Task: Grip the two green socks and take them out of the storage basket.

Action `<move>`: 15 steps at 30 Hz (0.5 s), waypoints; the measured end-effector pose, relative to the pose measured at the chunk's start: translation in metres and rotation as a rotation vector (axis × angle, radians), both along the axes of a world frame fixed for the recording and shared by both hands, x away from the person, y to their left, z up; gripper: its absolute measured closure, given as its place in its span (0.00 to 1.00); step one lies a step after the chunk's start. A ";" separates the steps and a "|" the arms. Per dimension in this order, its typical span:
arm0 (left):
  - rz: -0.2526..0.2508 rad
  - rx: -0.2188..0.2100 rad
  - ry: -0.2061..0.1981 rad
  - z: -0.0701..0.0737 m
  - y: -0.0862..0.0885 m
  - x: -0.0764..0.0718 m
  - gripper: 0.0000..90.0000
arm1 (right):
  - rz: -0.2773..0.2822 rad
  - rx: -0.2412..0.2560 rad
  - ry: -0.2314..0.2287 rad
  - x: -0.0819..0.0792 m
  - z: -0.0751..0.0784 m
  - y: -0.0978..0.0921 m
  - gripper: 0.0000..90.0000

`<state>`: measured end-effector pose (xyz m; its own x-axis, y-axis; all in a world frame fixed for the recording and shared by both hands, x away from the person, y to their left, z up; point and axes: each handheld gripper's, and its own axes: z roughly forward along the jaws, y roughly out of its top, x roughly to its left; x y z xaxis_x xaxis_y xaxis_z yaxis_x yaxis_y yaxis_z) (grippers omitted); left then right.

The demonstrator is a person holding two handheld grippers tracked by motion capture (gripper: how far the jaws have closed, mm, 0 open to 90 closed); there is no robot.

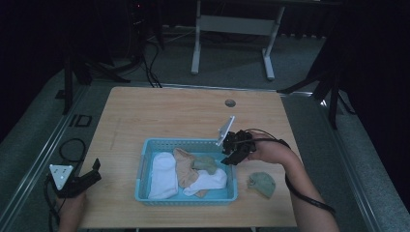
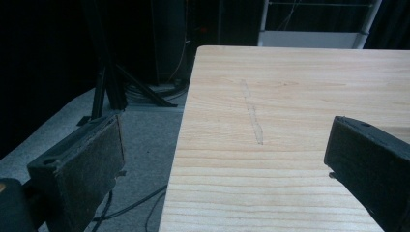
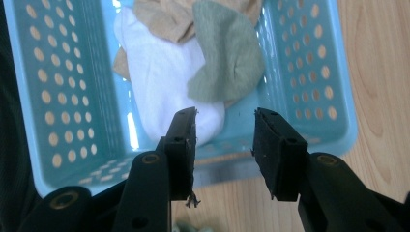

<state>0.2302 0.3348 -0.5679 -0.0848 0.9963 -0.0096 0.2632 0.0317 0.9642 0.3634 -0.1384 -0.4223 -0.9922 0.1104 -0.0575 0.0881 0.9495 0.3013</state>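
Far left of the high view, the left gripper [image 1: 95, 170] rests at the table's [image 1: 183, 113] near-left corner w/ jaws spread wide and nothing between them. The left gripper view backs that up: bare wood and the table edge between the two pads, so it's idle and well apart from the work.

Next, center: the blue basket [image 1: 143, 155] sits on the table toward the near edge. Inside, L to R: a white sock [image 1: 163, 175], a tan sock [image 1: 185, 166], a green sock [image 1: 205, 164] on top of the pile, and another white sock [image 1: 209, 181] below it.

Over the basket's right rim hangs the right gripper [image 1: 230, 155], tilted down toward the inside. The right gripper view looks straight into the basket [image 3: 309, 82]: jaws apart, holding nothing, w/ the green sock [image 3: 227, 53] just beyond the tips, lying over the white sock [image 3: 164, 82] and touching the tan sock [image 3: 164, 17].

Right of the basket, a second green sock [image 1: 261, 183] lies bunched on bare wood, near the right forearm.

Judgement: looks like sorting socks into the basket, w/ one green sock left outside. Right gripper seems btwn steps, probably just after a drop. Next move likely calls for swinging right and toward the near edge, coming down on the loose green sock, pinching a fold rather than the flat fabric, then lifting clear of the rim.
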 end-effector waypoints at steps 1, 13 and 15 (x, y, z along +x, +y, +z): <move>0.000 -0.001 0.001 0.000 0.000 0.000 0.00 | 0.003 0.000 0.004 0.001 -0.001 0.002 0.67; 0.000 -0.003 0.006 0.000 0.000 0.001 0.00 | 0.025 -0.043 0.021 0.006 -0.021 0.024 0.65; 0.001 -0.003 0.005 0.000 0.000 0.001 0.00 | 0.024 -0.049 0.025 0.008 -0.025 0.026 0.66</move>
